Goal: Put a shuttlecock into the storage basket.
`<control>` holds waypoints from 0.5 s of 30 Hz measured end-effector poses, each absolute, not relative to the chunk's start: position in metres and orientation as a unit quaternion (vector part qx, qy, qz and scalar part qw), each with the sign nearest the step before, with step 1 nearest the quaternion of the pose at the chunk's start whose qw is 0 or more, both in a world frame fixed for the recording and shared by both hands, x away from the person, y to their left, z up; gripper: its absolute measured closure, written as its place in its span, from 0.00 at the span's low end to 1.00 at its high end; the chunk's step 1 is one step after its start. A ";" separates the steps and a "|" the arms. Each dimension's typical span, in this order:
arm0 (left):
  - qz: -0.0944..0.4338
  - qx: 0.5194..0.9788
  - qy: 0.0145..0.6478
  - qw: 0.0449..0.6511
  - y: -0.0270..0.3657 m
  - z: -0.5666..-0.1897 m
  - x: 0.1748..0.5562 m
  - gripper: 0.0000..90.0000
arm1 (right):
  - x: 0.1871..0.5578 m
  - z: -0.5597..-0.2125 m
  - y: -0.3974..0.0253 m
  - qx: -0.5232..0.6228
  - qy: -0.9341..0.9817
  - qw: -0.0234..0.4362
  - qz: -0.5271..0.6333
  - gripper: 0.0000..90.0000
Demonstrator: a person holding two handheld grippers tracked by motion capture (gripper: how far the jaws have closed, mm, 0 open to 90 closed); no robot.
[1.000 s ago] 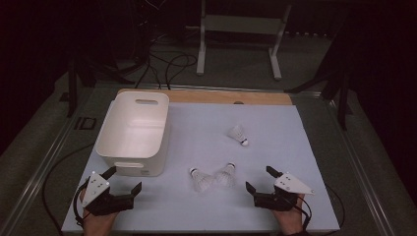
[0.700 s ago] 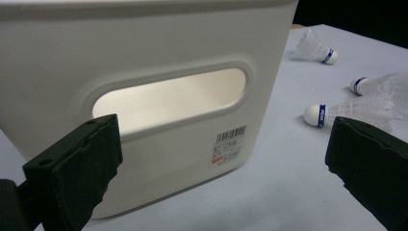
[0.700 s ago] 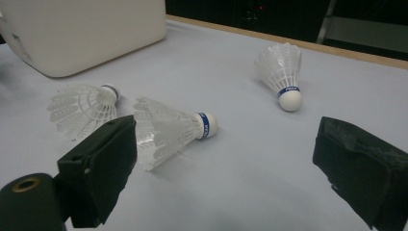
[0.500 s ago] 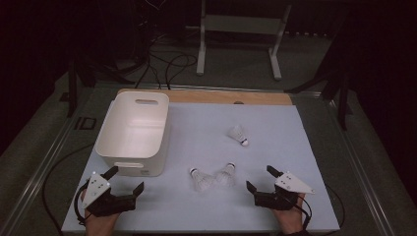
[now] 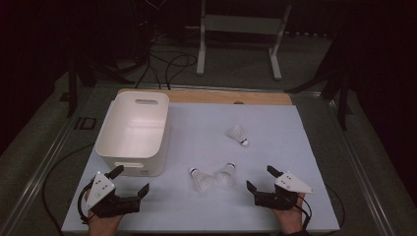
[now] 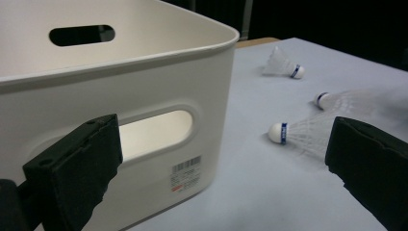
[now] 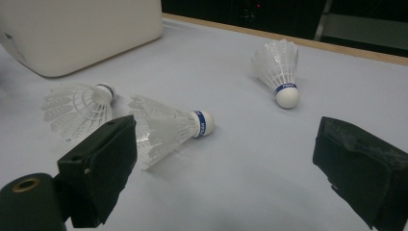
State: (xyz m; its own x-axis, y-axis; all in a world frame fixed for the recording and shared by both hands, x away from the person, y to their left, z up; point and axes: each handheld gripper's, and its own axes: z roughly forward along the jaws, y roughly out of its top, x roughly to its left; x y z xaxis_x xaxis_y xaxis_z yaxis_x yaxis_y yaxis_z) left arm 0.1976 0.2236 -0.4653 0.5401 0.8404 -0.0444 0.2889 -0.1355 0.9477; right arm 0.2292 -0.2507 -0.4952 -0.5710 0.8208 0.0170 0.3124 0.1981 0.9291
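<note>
The left hand-held gripper (image 5: 130, 181) sat with jaws spread just before the white bin (image 5: 134, 132), holding nothing. The right hand-held gripper (image 5: 261, 179), also spread and empty, lay well right of the bin. Two shuttlecocks (image 5: 213, 177) lay touching between them on the surface (image 5: 275, 123); a third shuttlecock (image 5: 238, 134) lay farther back.
</note>
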 end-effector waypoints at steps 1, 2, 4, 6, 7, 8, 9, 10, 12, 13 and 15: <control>0.264 0.706 0.400 0.522 0.224 -0.465 0.198 0.00 | 0.229 -0.495 -0.251 0.387 0.731 0.254 0.501 0.09; 0.263 0.706 0.399 0.523 0.223 -0.465 0.198 0.00 | 0.229 -0.495 -0.251 0.387 0.731 0.254 0.501 0.09; 0.262 0.709 0.395 0.523 0.220 -0.463 0.197 0.00 | 0.229 -0.495 -0.251 0.389 0.731 0.251 0.502 0.09; 0.259 0.710 0.391 0.526 0.218 -0.462 0.197 0.00 | 0.229 -0.495 -0.251 0.390 0.730 0.252 0.502 0.09; 0.258 0.711 0.389 0.525 0.216 -0.462 0.198 0.00 | 0.230 -0.496 -0.251 0.391 0.729 0.254 0.502 0.09; 0.257 0.712 0.389 0.525 0.215 -0.462 0.198 0.00 | 0.230 -0.496 -0.251 0.391 0.729 0.254 0.502 0.09; 0.256 0.713 0.388 0.525 0.214 -0.462 0.198 0.00 | 0.230 -0.496 -0.251 0.392 0.728 0.254 0.502 0.09; 0.255 0.713 0.387 0.526 0.212 -0.461 0.198 0.00 | 0.230 -0.496 -0.251 0.392 0.728 0.254 0.502 0.09; 0.253 0.716 0.385 0.524 0.210 -0.461 0.199 0.00 | 0.230 -0.496 -0.252 0.393 0.727 0.253 0.503 0.09; 0.253 0.717 0.384 0.524 0.209 -0.461 0.199 0.00 | 0.230 -0.496 -0.252 0.393 0.727 0.253 0.502 0.09; 0.251 0.719 0.383 0.522 0.207 -0.461 0.200 0.00 | 0.230 -0.496 -0.252 0.393 0.727 0.253 0.502 0.09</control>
